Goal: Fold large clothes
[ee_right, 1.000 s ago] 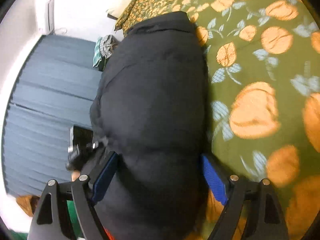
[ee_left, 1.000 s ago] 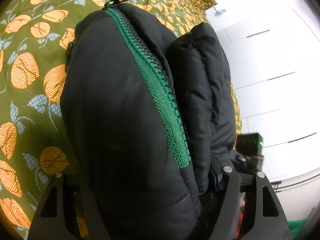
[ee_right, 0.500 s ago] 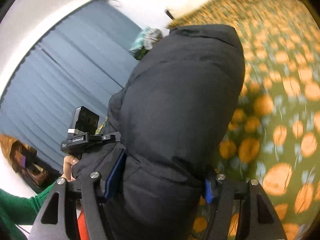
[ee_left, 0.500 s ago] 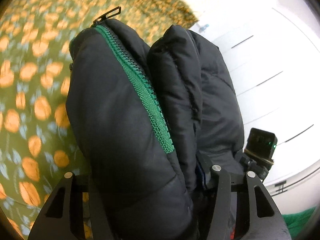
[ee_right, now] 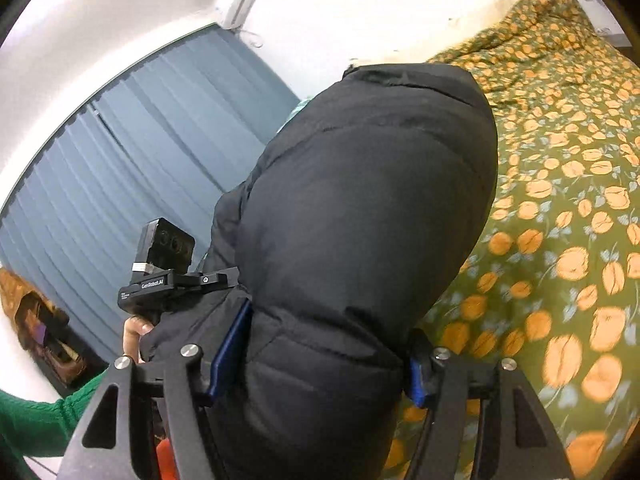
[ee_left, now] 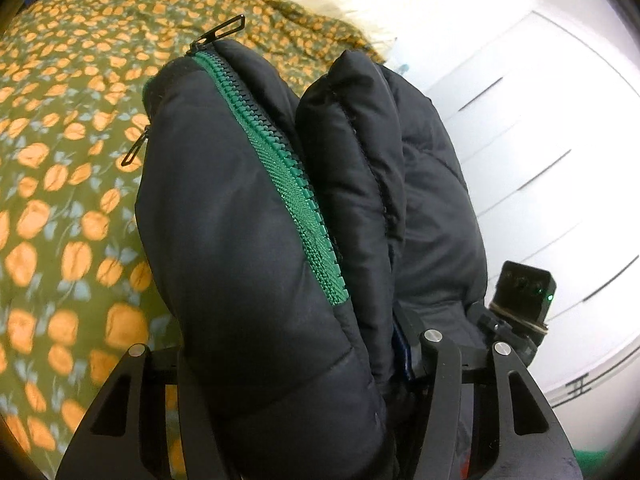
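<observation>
My left tongs (ee_left: 288, 364) were clenched on a thick bundle of the black puffer jacket (ee_left: 248, 240), whose smooth, padded nylon bulged up between the two black arms in fat rounded rolls. A green zipper (ee_left: 276, 160) with chunky plastic teeth on woven tape ran slantwise down the nearest roll, and a thin wire-shaped metal zipper pull (ee_left: 222, 32) stuck out at its top end. A second small pull (ee_left: 136, 150) hung at the jacket's left side. A stitched seam ran along the next roll to the right.

My right tongs (ee_right: 316, 364) were likewise clenched on the jacket (ee_right: 360, 208), their blue pads (ee_right: 230, 340) pressed into the soft quilted fabric, which swelled out above them in one big rounded hump with shallow creases across it. Both tongs had just been closing, with the jacket between them.

The jacket was held up in both tongs above the bed (ee_left: 60, 208), over its near side, clear of the olive-green bedspread printed with orange fruit and pale blue leaves. The spread lay rumpled toward the bed's far edge.

In the right view my hand (ee_right: 134, 330) in a green knitted sleeve (ee_right: 36, 424) gripped the other tongs' handle, in front of pleated blue-grey curtains (ee_right: 120, 168). White cupboard doors (ee_left: 540, 160) stood to the right in the left view.
</observation>
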Motion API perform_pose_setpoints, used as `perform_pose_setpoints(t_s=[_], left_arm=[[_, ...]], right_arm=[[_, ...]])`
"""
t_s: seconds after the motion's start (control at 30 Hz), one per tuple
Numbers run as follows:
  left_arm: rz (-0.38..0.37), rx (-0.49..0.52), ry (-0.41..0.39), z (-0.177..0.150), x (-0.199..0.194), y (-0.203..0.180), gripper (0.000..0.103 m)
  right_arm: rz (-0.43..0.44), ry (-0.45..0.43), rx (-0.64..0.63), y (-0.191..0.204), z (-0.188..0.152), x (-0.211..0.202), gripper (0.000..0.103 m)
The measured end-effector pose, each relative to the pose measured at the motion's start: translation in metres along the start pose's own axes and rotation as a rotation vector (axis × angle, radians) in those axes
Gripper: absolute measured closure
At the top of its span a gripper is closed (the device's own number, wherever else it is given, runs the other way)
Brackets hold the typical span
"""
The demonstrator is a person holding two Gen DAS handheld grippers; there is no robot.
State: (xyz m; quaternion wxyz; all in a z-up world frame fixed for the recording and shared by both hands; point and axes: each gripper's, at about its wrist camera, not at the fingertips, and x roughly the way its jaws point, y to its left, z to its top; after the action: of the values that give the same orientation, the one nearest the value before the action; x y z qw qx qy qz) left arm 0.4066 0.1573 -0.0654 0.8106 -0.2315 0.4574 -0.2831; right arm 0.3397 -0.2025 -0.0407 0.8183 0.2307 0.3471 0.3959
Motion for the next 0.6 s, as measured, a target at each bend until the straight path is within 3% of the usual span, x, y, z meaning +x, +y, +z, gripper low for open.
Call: perform_pose_setpoints(t_s=[0.2,0.3,0.37,0.47,0.6], left_arm=[[0.059,-0.040,0.105,0.006,0.082,0.040,0.043],[0.065,-0.066,0.117,-0.007,0.105,0.059,0.030],[0.060,-0.069,0.102,-0.012,0.106,0.061,0.019],[0.101,-0.028,0.090,-0.017,0.096,0.050,0.017],[0.271,0.133,0.039,-0.029,0.059,0.012,0.016]], right_arm=[[-0.043,0.076,0.102,-0.078,0.001,0.030,0.037],[-0.082,0.134,0.169,-0.113,-0.018,0.040,0.036],[-0.084,0.140,0.205,-0.126,-0.029,0.039,0.035],[-0.091,0.140,0.231,-0.129,-0.037,0.030,0.028],[-0.196,0.145,0.229,-0.120,-0.035,0.011,0.023]])
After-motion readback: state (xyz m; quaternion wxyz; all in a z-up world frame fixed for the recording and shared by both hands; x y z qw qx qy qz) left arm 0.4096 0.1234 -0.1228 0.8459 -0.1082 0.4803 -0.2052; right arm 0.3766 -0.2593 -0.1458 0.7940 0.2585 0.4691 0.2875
